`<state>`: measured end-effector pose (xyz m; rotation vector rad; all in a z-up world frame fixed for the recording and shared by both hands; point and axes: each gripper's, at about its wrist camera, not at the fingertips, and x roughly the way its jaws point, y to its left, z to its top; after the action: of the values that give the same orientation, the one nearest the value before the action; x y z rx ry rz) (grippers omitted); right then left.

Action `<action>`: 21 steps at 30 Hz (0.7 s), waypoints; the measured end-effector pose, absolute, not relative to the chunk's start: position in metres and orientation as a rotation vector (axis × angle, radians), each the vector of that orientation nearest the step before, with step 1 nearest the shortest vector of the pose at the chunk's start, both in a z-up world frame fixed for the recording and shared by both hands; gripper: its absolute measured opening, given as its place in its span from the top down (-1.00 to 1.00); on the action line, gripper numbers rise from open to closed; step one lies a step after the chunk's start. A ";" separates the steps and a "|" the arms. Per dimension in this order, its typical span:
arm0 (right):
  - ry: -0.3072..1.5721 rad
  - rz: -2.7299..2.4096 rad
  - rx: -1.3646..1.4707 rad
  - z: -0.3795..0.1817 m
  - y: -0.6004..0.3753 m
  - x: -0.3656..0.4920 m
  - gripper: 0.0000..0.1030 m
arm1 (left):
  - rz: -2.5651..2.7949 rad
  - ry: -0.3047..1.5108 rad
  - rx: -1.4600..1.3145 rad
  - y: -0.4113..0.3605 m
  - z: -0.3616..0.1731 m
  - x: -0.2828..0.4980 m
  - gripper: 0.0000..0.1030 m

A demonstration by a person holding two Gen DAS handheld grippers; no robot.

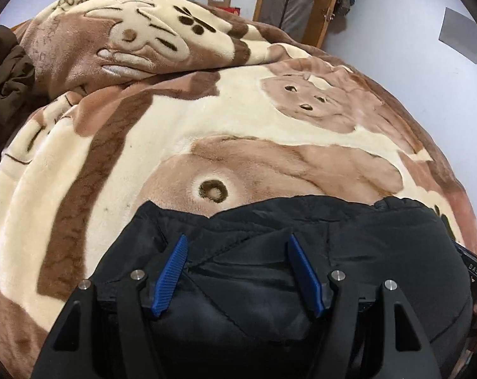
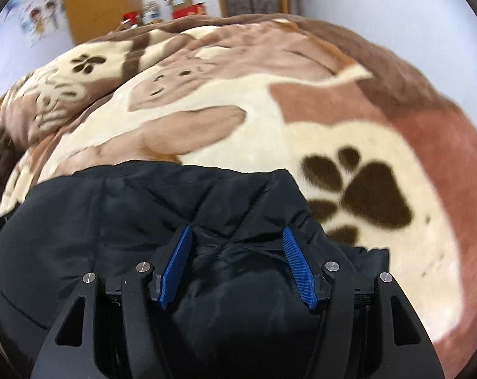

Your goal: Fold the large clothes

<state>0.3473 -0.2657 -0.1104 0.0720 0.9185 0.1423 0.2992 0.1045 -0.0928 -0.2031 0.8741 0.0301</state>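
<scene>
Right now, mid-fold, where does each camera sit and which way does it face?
Left wrist: rides on the left gripper, tilted down over the black jacket on the blanket; its own two blue fingers show, and part of the other tool at the right edge.
Right wrist: rides on the right gripper, tilted down over the jacket and blanket; only its blue fingers show.
Shared: jacket, blanket, far wall with boxes.
</scene>
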 end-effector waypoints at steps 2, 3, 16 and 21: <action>0.908 0.130 0.047 -0.114 -0.261 0.345 -0.16 | 0.038 0.856 -0.206 0.104 -0.100 0.300 -0.34; 0.905 0.128 0.048 -0.116 -0.261 0.346 -0.16 | 0.041 0.849 -0.213 0.105 -0.103 0.299 -0.34; 0.952 0.118 0.078 -0.120 -0.263 0.359 -0.16 | 0.061 0.892 -0.173 0.100 -0.107 0.310 -0.33; 0.917 0.161 0.169 -0.071 -0.263 0.334 -0.04 | 0.030 0.855 -0.203 0.097 -0.069 0.287 -0.24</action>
<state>0.3341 -0.2631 -0.0710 0.1691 0.9165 0.1610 0.2865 0.0968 -0.0694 -0.2034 0.8547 0.0297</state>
